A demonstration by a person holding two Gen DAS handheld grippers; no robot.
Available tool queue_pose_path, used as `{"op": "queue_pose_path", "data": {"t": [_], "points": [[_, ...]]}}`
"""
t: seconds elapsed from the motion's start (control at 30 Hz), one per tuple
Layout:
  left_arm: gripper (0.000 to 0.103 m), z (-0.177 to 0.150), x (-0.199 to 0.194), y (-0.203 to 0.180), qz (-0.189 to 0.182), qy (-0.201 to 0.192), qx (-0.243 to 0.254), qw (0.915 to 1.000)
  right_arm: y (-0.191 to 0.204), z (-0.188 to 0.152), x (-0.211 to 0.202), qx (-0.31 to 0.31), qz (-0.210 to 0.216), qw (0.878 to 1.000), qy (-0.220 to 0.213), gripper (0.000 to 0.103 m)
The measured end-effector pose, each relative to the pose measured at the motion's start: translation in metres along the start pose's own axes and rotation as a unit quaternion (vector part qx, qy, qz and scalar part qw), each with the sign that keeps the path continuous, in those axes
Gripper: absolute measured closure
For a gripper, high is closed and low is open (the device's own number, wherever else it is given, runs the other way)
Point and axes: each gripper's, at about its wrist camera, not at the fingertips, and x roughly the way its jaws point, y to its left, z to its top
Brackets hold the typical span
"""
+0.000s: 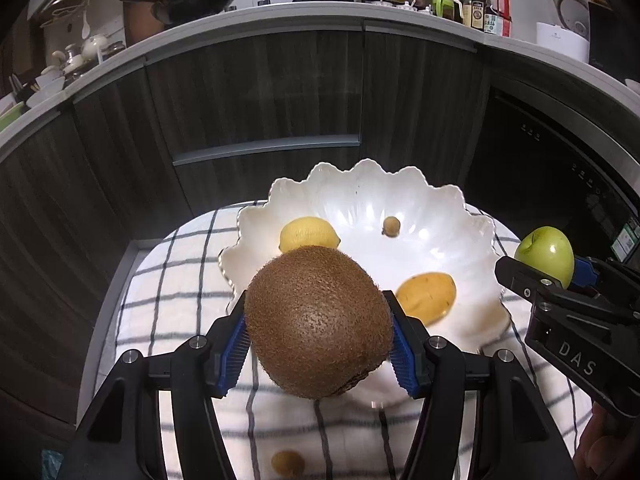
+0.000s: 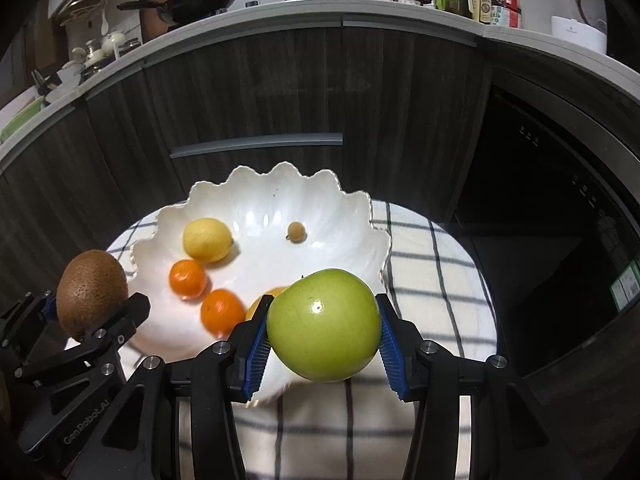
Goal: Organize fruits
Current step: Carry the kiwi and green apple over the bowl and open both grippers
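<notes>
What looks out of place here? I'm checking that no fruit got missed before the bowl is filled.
One small brownish fruit lies on the checked cloth outside the white bowl, near the left gripper holding the kiwi. Nothing looks spilled or damaged.

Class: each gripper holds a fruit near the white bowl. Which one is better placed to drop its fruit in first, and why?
Probably the left. The left gripper holds the kiwi over the white bowl's near rim, while the right gripper holds its green apple nearer the bowl's side edge.
</notes>
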Motion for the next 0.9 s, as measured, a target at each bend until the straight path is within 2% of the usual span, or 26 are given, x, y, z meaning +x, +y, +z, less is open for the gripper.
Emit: {"op": "queue_pose_path", "data": {"t": [0.43, 0.63, 0.9], "points": [[0.043, 0.019, 0.055, 0.006, 0.004, 0.026, -0.003, 0.9996, -0.002, 0.029, 0.068, -0.004, -0.01, 0.999, 0.033, 0.054], [0.043, 0.013, 0.07, 0.009, 0.003, 0.046, -0.007, 0.9989, 0.0, 0.026, 0.081, -0.004, -0.002, 0.999, 0.048, 0.054], [0.043, 0.007, 0.08, 0.011, 0.001, 0.071, -0.015, 0.9973, 0.001, 0.024, 0.091, -0.005, -0.012, 0.998, 0.062, 0.052]]}}
